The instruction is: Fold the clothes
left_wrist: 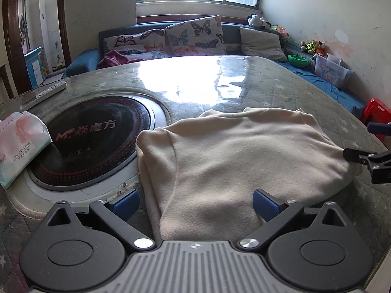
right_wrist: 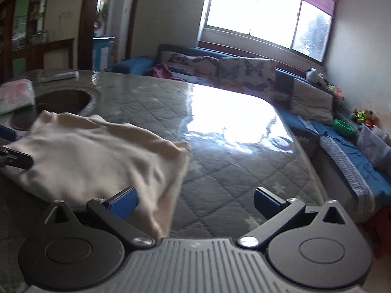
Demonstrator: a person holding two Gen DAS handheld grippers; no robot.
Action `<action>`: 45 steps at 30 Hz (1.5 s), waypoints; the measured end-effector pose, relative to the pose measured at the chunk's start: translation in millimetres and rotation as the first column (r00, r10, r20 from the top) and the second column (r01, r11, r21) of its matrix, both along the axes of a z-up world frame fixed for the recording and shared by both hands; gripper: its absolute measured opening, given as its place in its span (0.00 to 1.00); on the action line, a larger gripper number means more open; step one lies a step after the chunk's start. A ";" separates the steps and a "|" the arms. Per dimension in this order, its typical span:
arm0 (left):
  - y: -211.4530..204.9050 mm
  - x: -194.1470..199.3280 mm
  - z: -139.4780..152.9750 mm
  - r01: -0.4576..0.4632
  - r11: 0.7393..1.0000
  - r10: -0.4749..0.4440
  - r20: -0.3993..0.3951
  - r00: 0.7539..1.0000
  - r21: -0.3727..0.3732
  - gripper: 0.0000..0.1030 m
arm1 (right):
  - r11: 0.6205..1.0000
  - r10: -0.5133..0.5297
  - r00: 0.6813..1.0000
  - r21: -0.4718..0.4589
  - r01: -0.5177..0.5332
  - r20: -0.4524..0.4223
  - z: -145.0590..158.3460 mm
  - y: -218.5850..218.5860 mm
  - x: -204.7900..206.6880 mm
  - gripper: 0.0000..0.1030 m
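So the cream fleece top (left_wrist: pixel 234 156) is sitting folded into a chunky rectangle on the table (left_wrist: pixel 288 90), toward the near edge, with its left side just lapping over the rim of the round black cooktop (left_wrist: pixel 92 144) that's sunk into the table.

The left gripper (left_wrist: pixel 195 204) is spread wide and holding nothing. The near edge of the top sits right between its blue pads (left_wrist: pixel 265 205), and the fabric's left fold runs close to the left pad. I can't tell from this angle whether the pads actually touch the cloth.

The right gripper (right_wrist: pixel 195 201) is spread wide too, also empty. It sits off the right end of the top: in its own view the fabric's near right corner hangs in front of its left pad, and the right pad is over bare quilted tabletop. That view is blurry, so contact is a toss-up. From the left wrist view you can see the right gripper's black finger (left_wrist: pixel 359 157) poking at the right edge of the top.

A tissue pack (left_wrist: pixel 19 144) lies on the left side of the cooktop, well apart from the top, and a remote (left_wrist: pixel 52 89) sits near the table's far left edge.
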State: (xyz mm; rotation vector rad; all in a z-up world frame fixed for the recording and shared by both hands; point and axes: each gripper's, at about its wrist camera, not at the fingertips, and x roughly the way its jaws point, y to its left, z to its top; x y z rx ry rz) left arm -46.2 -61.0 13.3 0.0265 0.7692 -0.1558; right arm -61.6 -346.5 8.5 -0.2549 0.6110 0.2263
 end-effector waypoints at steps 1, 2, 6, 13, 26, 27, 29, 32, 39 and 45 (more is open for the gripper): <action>0.5 0.2 -0.6 0.000 1.000 0.000 -0.001 1.000 -0.001 0.98 | 1.000 -0.004 1.000 -0.007 0.004 -0.011 -4.3 -2.3 1.2 0.99; 1.0 0.2 -1.2 -0.001 1.000 0.001 -0.004 1.000 -0.005 0.98 | 1.000 -0.004 1.000 -0.007 0.004 -0.015 -8.2 -3.8 1.3 1.00; 5.2 -1.1 1.1 -0.012 1.000 0.012 -0.013 1.000 -0.020 0.98 | 1.000 -0.007 1.000 0.018 0.007 -0.008 -2.4 -6.4 -0.4 1.00; 30.3 -1.9 6.4 -0.098 0.993 0.098 -0.009 0.995 -0.063 0.98 | 0.996 0.089 0.996 0.015 -0.089 0.026 10.0 16.4 -8.8 1.00; 46.4 -6.1 1.2 -0.140 0.986 0.138 -0.027 0.990 -0.093 1.00 | 0.966 0.259 0.965 0.009 -0.259 0.030 19.5 68.1 -12.0 1.00; 48.1 -6.0 0.0 -0.147 0.984 0.144 -0.031 0.989 -0.099 1.00 | 0.964 0.267 0.963 0.009 -0.267 0.027 18.5 71.5 -11.6 1.00; 50.5 -7.1 -1.8 -0.158 0.982 0.155 -0.037 0.987 -0.106 1.00 | 0.961 0.278 0.961 0.005 -0.278 0.018 15.1 77.6 -11.0 1.00; 52.8 -9.1 -3.1 -0.161 0.981 0.158 -0.039 0.987 -0.108 1.00 | 0.955 0.296 0.955 -0.002 -0.296 -0.011 5.5 87.9 -10.0 1.00; 60.1 -12.9 -2.6 -0.181 0.976 0.176 -0.046 0.983 -0.124 1.00 | 0.954 0.300 0.953 0.001 -0.300 -0.026 2.4 92.9 -10.6 1.00; 60.2 -13.8 -1.8 -0.186 0.974 0.181 -0.048 0.982 -0.127 1.00 | 0.951 0.309 0.951 0.011 -0.309 -0.026 4.9 95.8 -11.6 1.00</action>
